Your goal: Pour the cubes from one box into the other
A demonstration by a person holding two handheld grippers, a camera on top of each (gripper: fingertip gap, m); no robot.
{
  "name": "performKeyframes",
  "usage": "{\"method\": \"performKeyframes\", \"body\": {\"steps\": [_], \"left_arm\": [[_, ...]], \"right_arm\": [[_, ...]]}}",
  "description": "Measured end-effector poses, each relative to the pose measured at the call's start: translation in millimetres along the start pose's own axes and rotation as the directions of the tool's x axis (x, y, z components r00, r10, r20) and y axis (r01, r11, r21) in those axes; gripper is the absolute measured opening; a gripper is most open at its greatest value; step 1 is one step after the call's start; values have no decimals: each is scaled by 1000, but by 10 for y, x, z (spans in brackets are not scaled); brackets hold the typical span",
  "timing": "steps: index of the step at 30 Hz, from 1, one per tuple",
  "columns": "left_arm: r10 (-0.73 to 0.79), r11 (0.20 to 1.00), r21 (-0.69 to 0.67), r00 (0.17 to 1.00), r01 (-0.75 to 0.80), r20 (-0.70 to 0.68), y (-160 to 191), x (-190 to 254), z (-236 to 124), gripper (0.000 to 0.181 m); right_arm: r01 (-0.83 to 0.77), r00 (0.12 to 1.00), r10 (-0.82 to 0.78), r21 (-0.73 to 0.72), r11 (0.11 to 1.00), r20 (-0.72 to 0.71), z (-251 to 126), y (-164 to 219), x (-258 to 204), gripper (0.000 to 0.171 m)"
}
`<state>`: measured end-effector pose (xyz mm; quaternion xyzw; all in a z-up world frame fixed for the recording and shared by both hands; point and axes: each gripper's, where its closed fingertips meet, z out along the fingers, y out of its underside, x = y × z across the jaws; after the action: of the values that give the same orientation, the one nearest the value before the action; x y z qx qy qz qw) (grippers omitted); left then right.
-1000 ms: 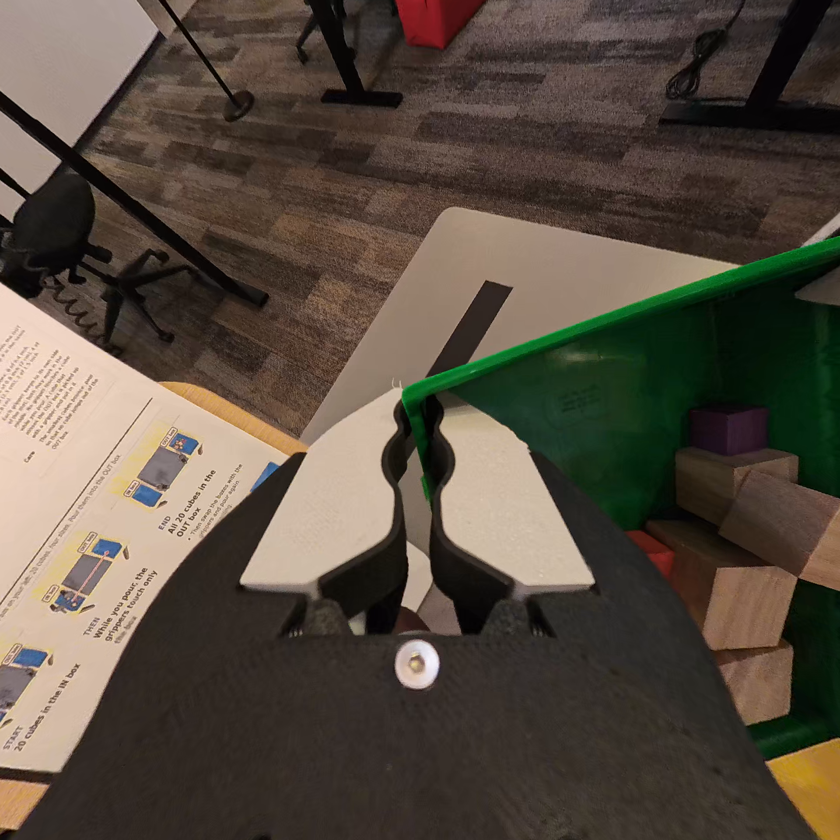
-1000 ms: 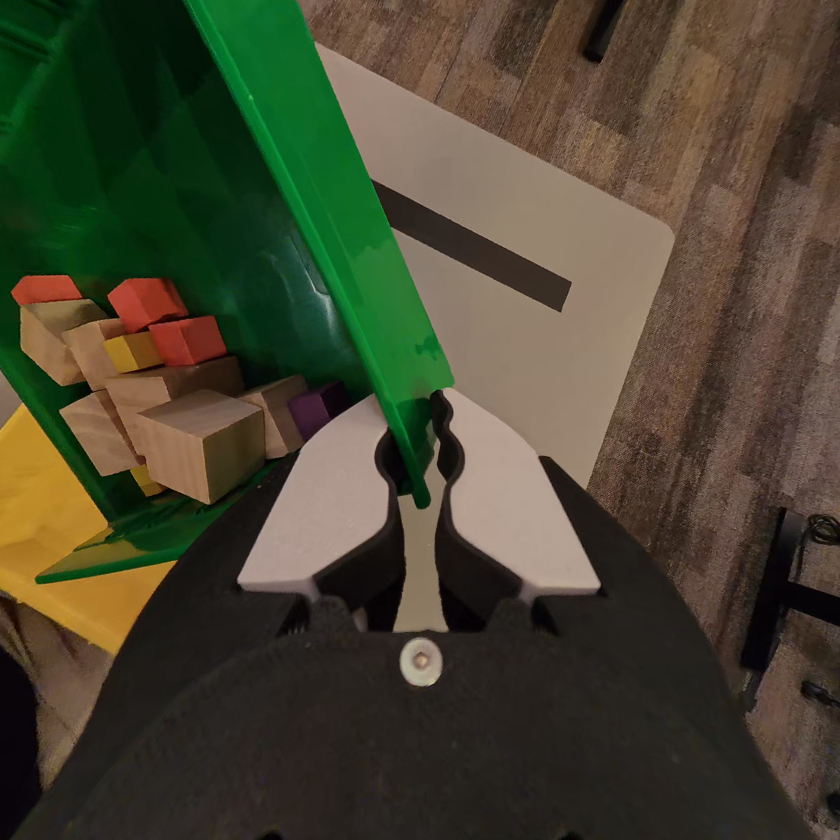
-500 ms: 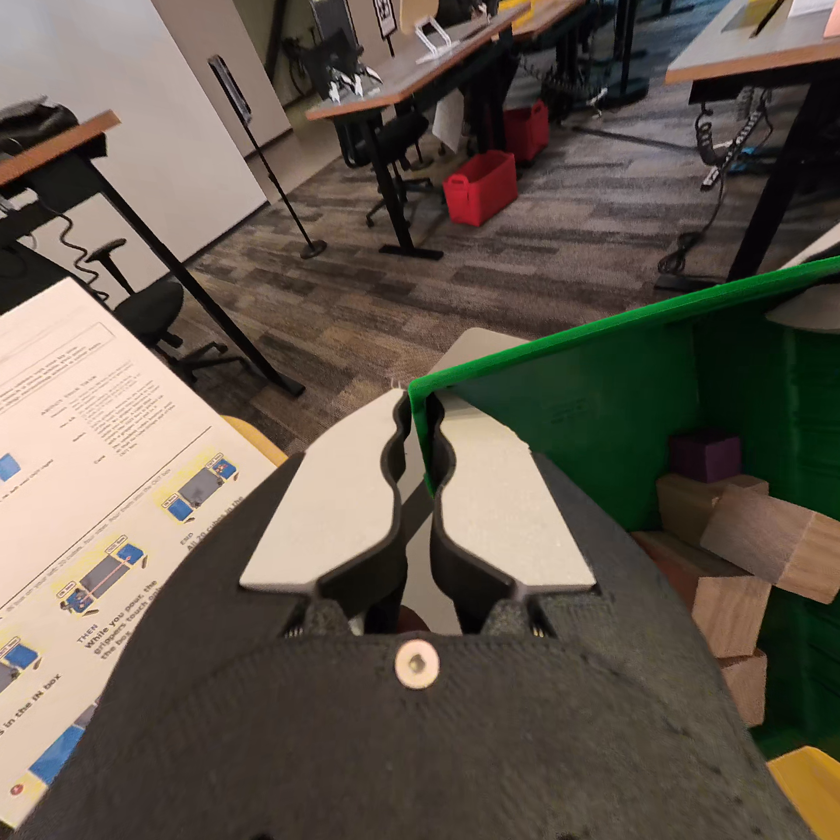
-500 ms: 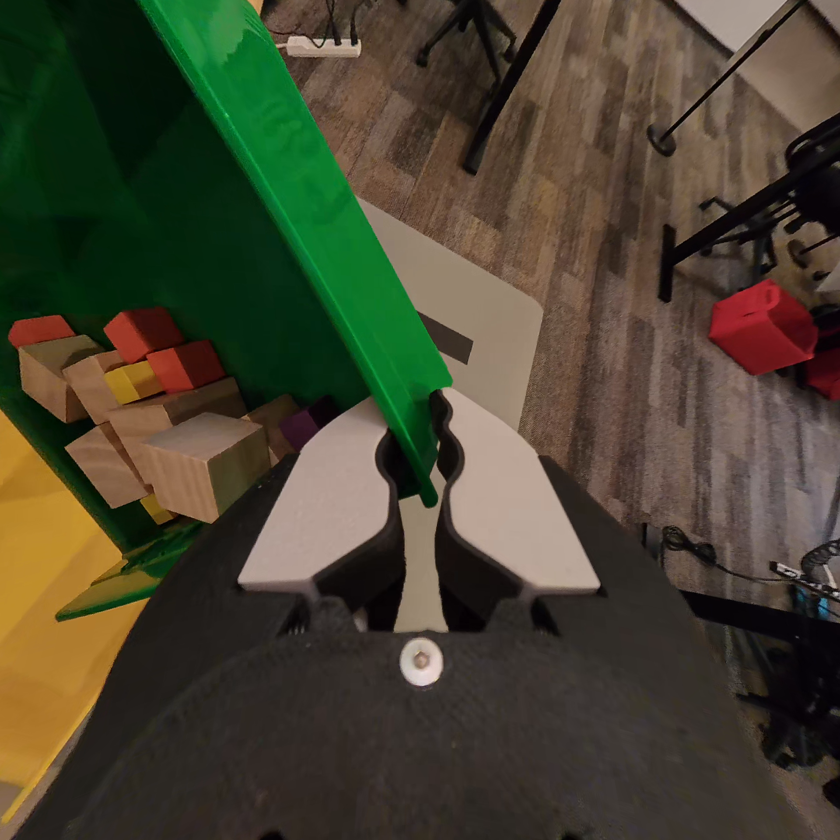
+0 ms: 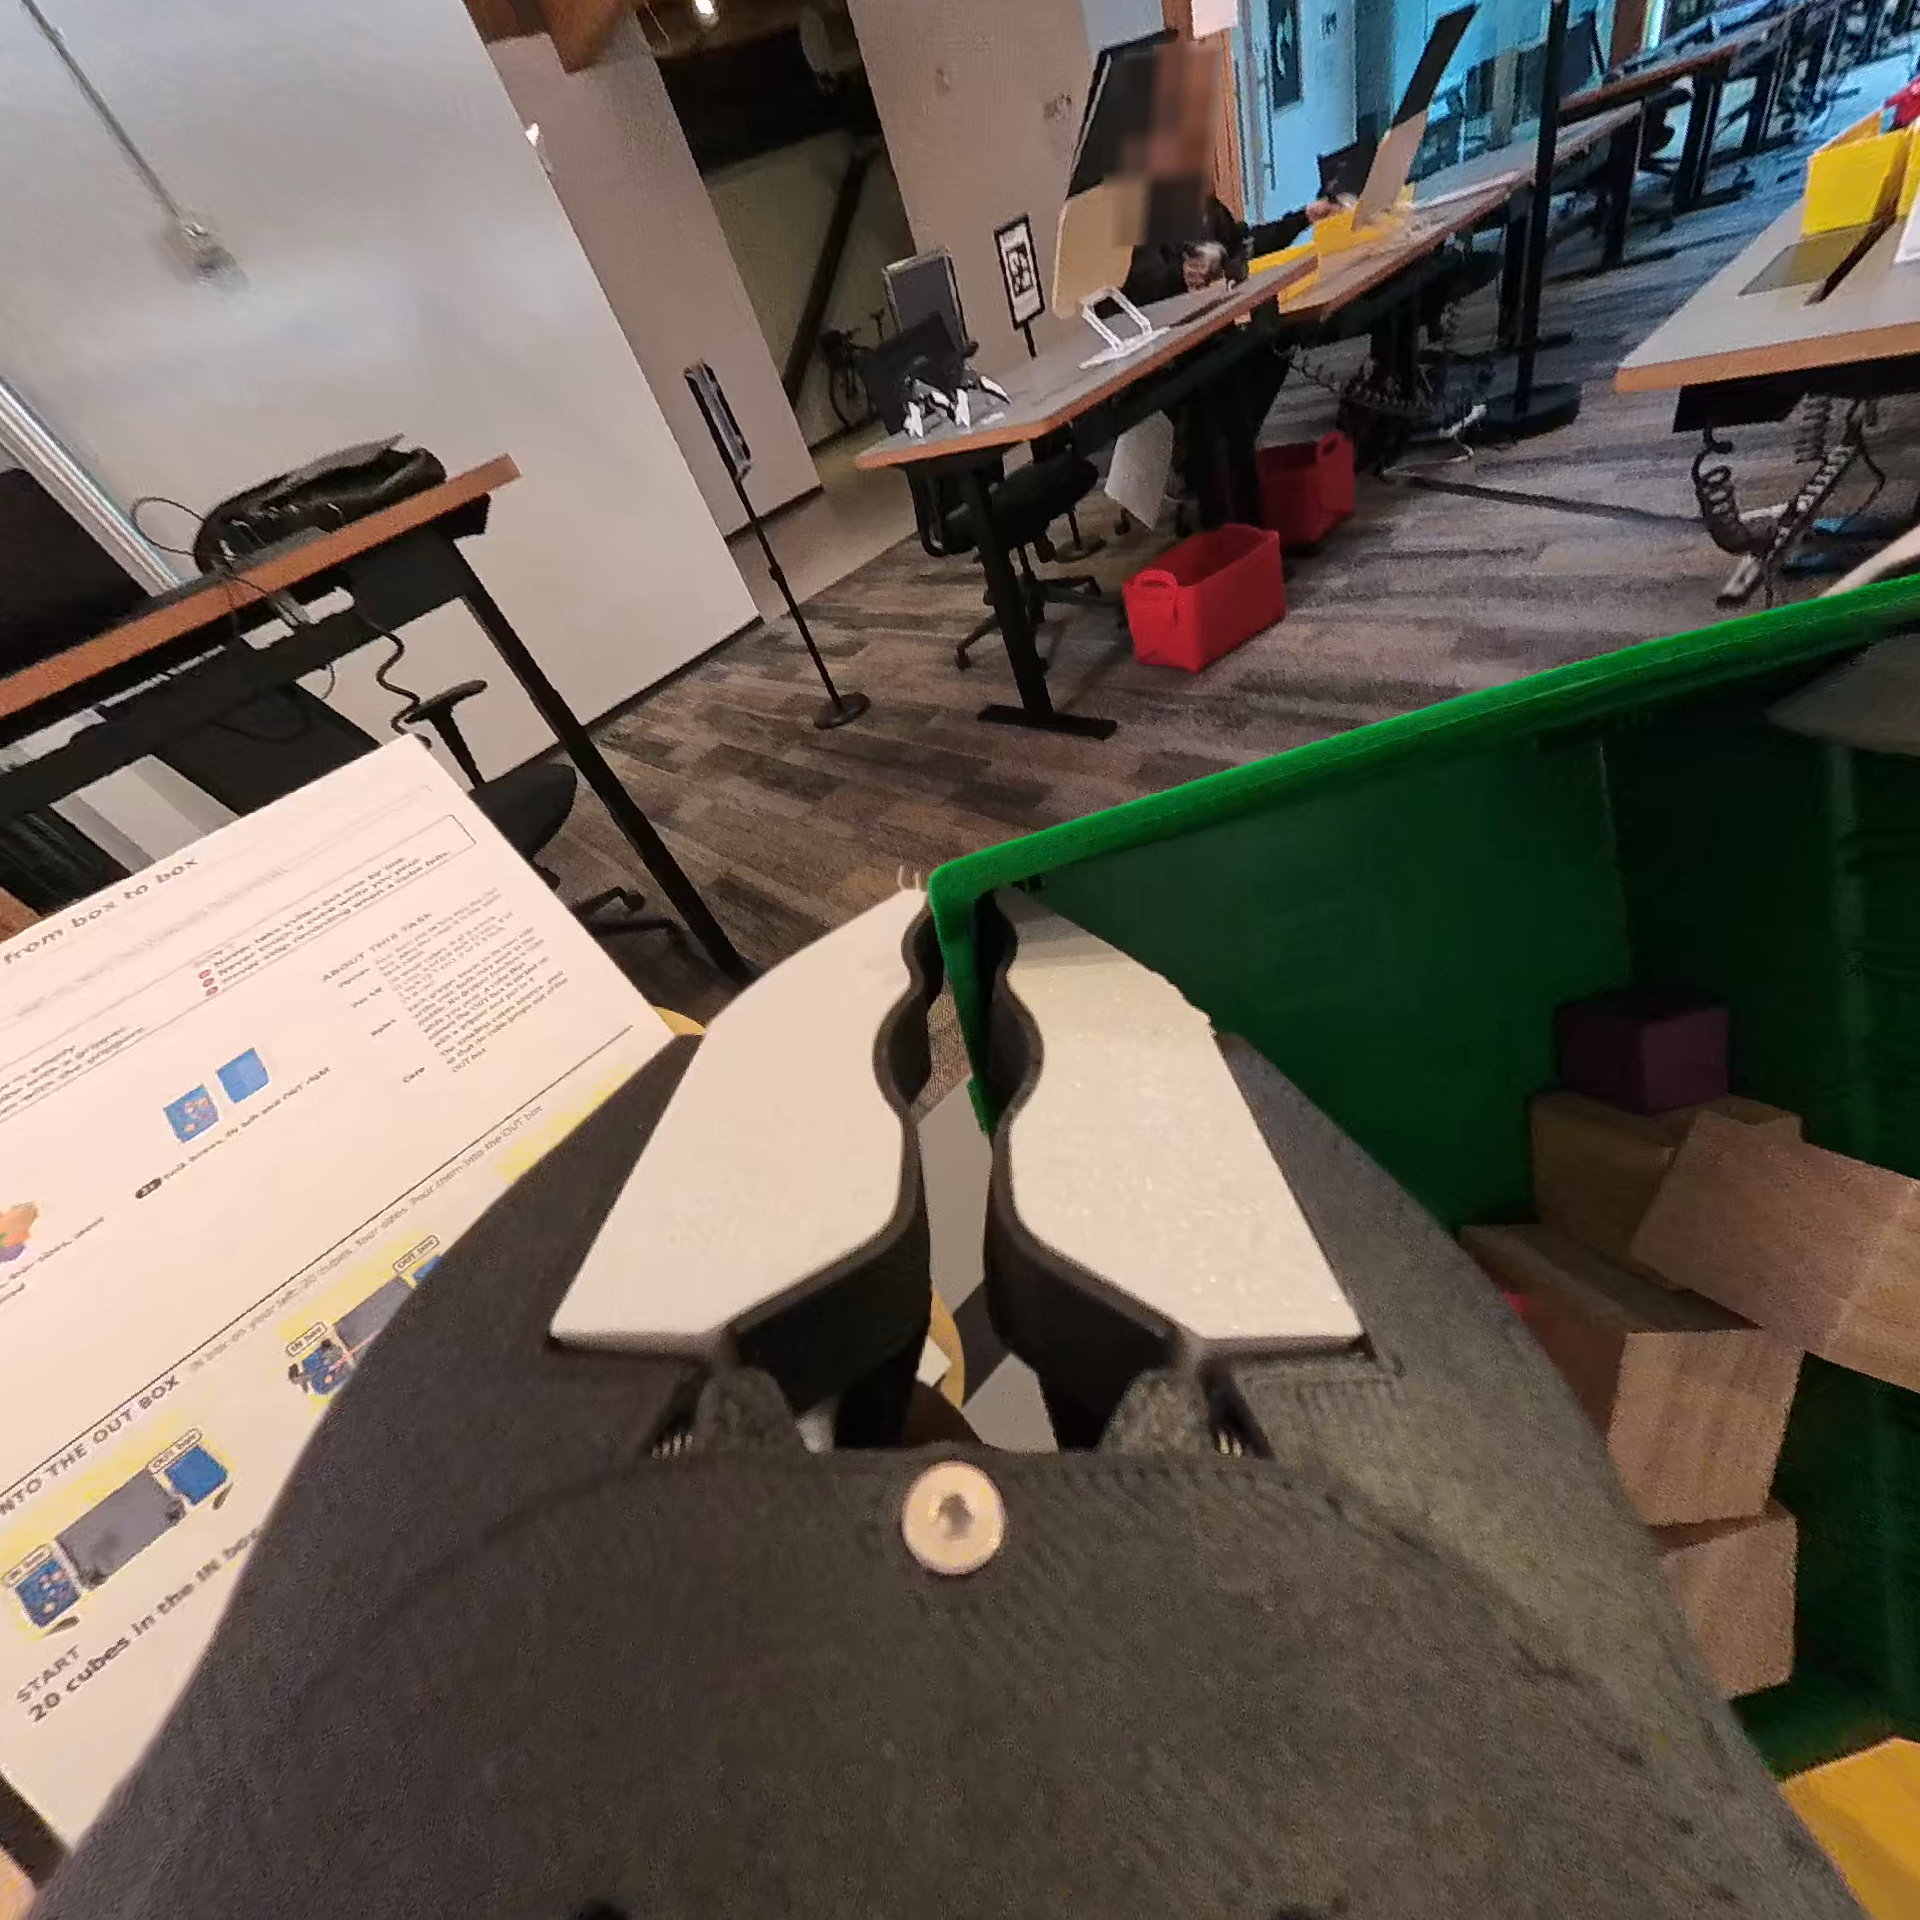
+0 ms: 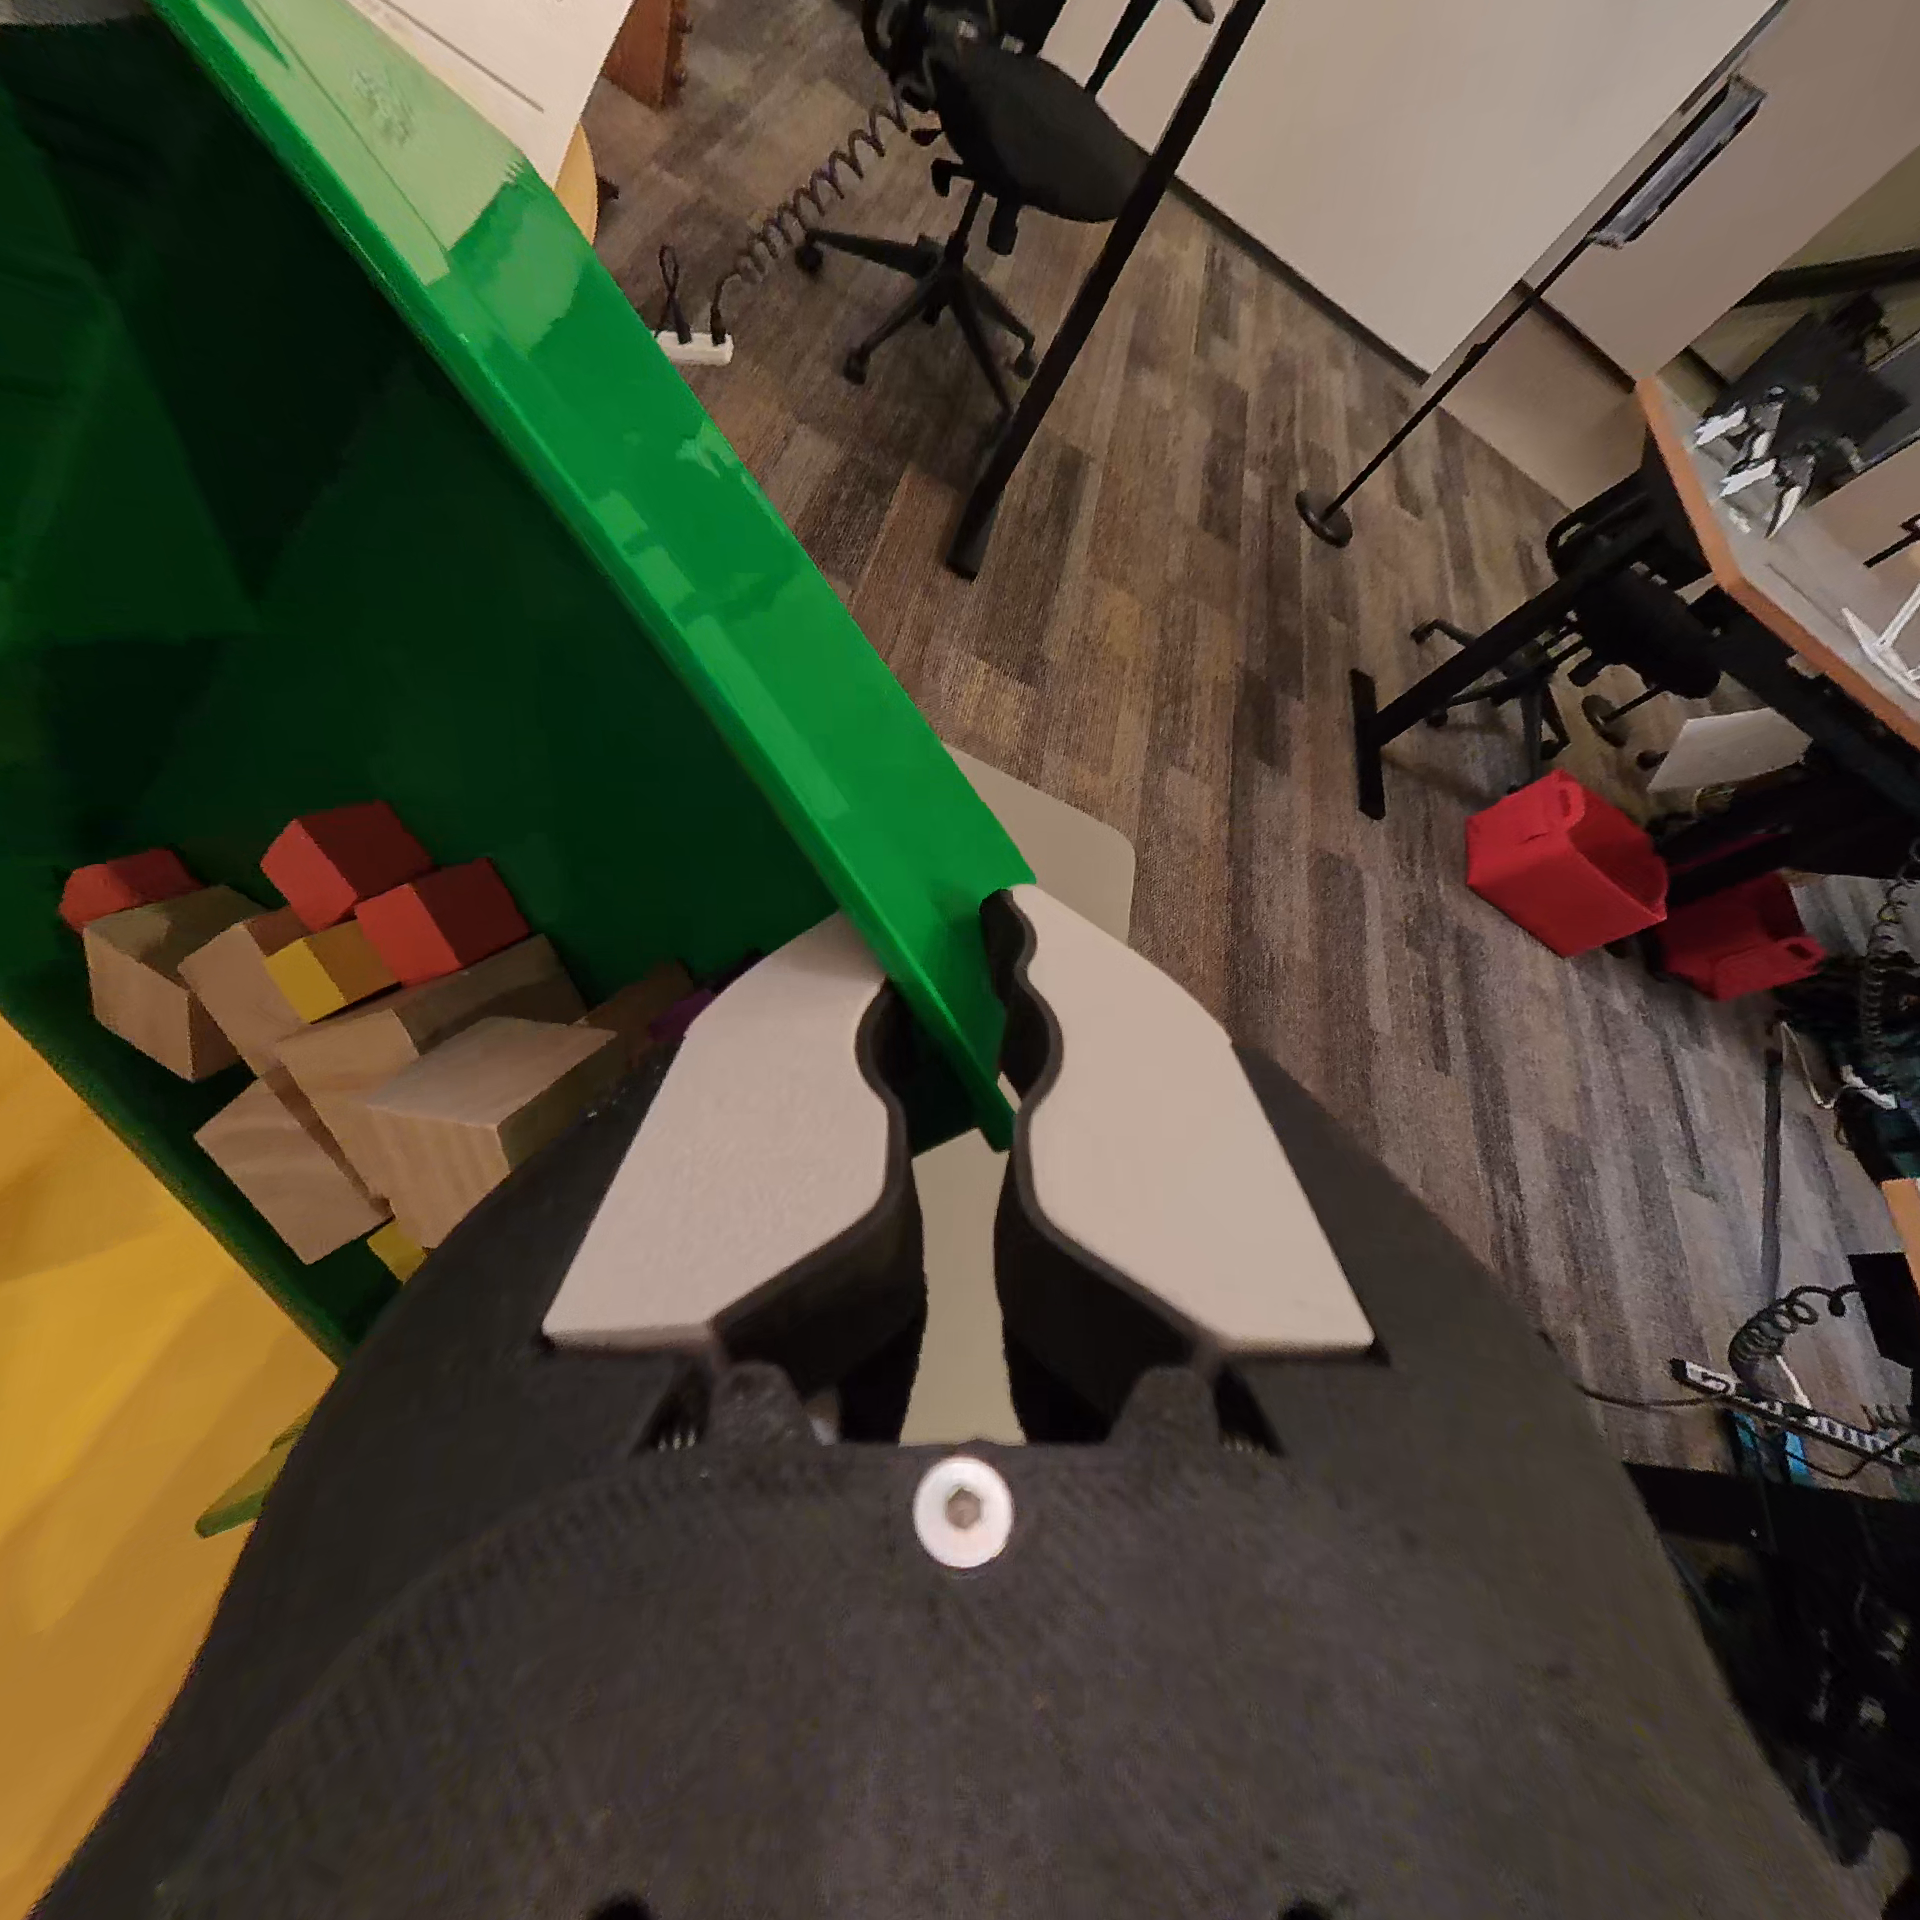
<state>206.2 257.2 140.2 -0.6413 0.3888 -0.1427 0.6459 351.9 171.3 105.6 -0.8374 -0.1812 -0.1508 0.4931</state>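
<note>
Both grippers hold a green box tilted in the air. My left gripper (image 5: 961, 935) is shut on the green box (image 5: 1351, 935) at a corner of its wall. My right gripper (image 6: 987, 925) is shut on the opposite wall of the green box (image 6: 623, 468). Inside the box, wooden cubes (image 5: 1683, 1382) and a purple cube (image 5: 1642, 1049) are piled in its low corner; the right wrist view shows wooden cubes (image 6: 457, 1112), red cubes (image 6: 436, 925) and a yellow cube (image 6: 312, 982). A yellow box (image 6: 94, 1403) lies below the green box; its corner shows in the left wrist view (image 5: 1860, 1808).
A printed instruction sheet (image 5: 239, 1143) stands at the left. A white table (image 6: 1070, 852) shows under the box. Carpet floor, desks (image 5: 1091, 384), office chairs (image 6: 997, 166) and red bins (image 5: 1205, 592) lie beyond.
Both grippers have tipped upward with the green box, so the views swung from the floor and table to the room. The cubes stay piled in the box's low corner.
</note>
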Motion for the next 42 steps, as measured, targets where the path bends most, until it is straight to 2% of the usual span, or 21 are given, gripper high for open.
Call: {"method": "performKeyframes", "body": {"steps": [11, 21, 31, 42], "left_arm": [[-64, 987, 150, 997, 57, 46, -12, -79, -187, 6], [-114, 965, 248, 990, 90, 87, 113, -114, -414, 5], [-113, 954, 291, 988, 79, 104, 128, -113, -511, 5], [-144, 924, 372, 981, 88, 127, 61, -112, -750, 5]], "right_arm": [[64, 993, -52, 106, 992, -110, -84, -175, -48, 8], [144, 979, -118, 149, 978, -169, -159, -201, -246, 7], [157, 975, -123, 176, 972, -187, -217, -199, -316, 7], [233, 948, -167, 233, 944, -272, -422, -299, -385, 7]]}}
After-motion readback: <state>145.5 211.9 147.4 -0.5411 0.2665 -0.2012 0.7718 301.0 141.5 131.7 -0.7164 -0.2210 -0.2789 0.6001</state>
